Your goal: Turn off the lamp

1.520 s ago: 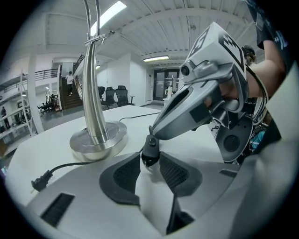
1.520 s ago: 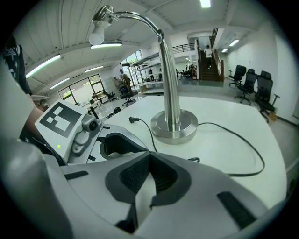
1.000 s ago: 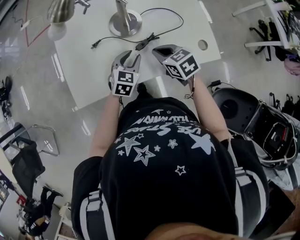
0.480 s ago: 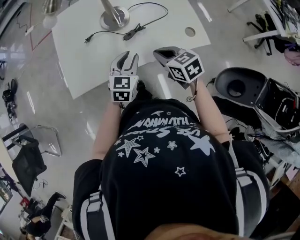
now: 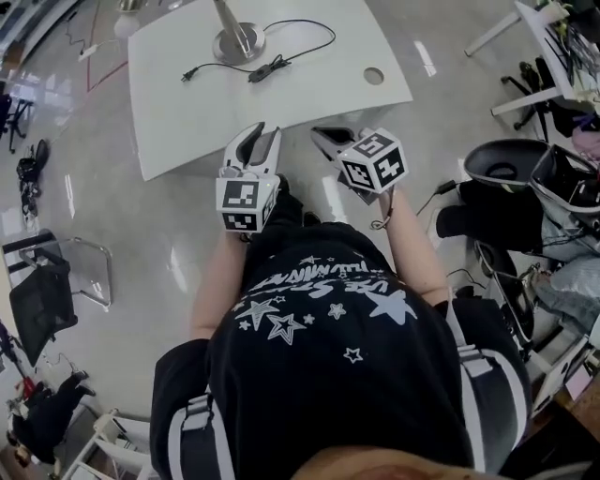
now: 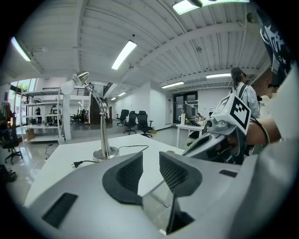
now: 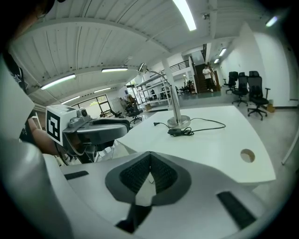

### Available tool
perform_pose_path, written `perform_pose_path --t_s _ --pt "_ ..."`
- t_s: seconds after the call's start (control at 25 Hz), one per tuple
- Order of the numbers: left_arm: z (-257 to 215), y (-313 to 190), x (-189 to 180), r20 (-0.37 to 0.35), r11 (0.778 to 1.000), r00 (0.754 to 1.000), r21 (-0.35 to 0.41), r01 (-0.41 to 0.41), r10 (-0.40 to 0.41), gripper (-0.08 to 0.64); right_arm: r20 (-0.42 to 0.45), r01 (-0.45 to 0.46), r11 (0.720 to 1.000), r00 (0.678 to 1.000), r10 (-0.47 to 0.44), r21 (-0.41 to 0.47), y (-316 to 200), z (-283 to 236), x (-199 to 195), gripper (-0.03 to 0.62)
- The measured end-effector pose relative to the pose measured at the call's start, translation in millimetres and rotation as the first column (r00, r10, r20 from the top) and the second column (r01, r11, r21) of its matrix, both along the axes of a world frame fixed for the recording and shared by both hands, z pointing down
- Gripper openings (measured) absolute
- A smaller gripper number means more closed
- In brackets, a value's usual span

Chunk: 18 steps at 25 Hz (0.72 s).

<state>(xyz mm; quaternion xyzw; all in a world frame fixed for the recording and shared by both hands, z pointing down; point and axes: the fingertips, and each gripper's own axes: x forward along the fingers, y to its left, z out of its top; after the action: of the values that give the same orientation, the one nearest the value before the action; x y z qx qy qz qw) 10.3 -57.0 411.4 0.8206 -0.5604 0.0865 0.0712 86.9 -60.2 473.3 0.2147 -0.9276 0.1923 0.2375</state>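
2 grippers show in the head view at centre frame, side by side at the near edge of the white counter (image 5: 309,89).

1. Left gripper (image 5: 260,134): its own view shows the jaws (image 6: 150,161) standing moderately apart. Nothing is between the ribbed pads (image 6: 128,172); only the counter surface is seen through the gap.

2. Right gripper (image 5: 321,134): its own view shows the jaws (image 7: 149,158) brought together at the tips, forming a narrow V. Nothing is caught between them.

3. Lamp (image 5: 236,39): it stands at the far side of the counter, at upper centre of the head view, well apart from both grippers. The round metal base (image 6: 105,153) sits flat on the counter. The curved neck rises to the head (image 6: 80,77) at upper left of the left gripper view. Whether the lamp is lit cannot be told.

4. Cord (image 5: 305,26): it loops from the base across the counter. The inline switch (image 5: 265,67) lies just in front of the base, and shows at (image 7: 180,132) in the right gripper view. The plug (image 5: 187,75) lies on the counter to the left of the switch.

5. Neither gripper touches the lamp, cord or switch.

6. Counter: 1 round hole (image 5: 374,75) at its right side.
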Motion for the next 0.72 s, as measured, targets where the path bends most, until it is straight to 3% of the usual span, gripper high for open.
perform_pose_path --t_s 0.12,0.2,0.36,0.72 --pt "-3.4 15.2 2.0 -0.012 0.999 0.999 0.007 0.032 -0.032 0.122 0.008 0.013 1.000 1.000 -0.013 0.012 12.2 -2.4 8.1 0.005" --pt "-4.2 23.1 2.1 -0.016 0.999 0.998 0.007 0.054 -0.054 0.065 0.025 -0.001 1.000 1.000 0.001 0.012 16.4 -4.7 14.8 0.006" --pt "-7.8 32.1 0.9 -0.024 0.997 0.997 0.004 0.076 -0.076 0.016 0.068 -0.041 0.999 0.997 0.041 0.003 21.3 -11.4 23.9 0.005" --pt "-15.1 51.5 0.6 -0.078 0.999 0.996 -0.003 0.039 -0.039 0.011 0.110 -0.126 0.992 0.986 0.125 -0.002 44.7 -26.6 29.9 0.005"
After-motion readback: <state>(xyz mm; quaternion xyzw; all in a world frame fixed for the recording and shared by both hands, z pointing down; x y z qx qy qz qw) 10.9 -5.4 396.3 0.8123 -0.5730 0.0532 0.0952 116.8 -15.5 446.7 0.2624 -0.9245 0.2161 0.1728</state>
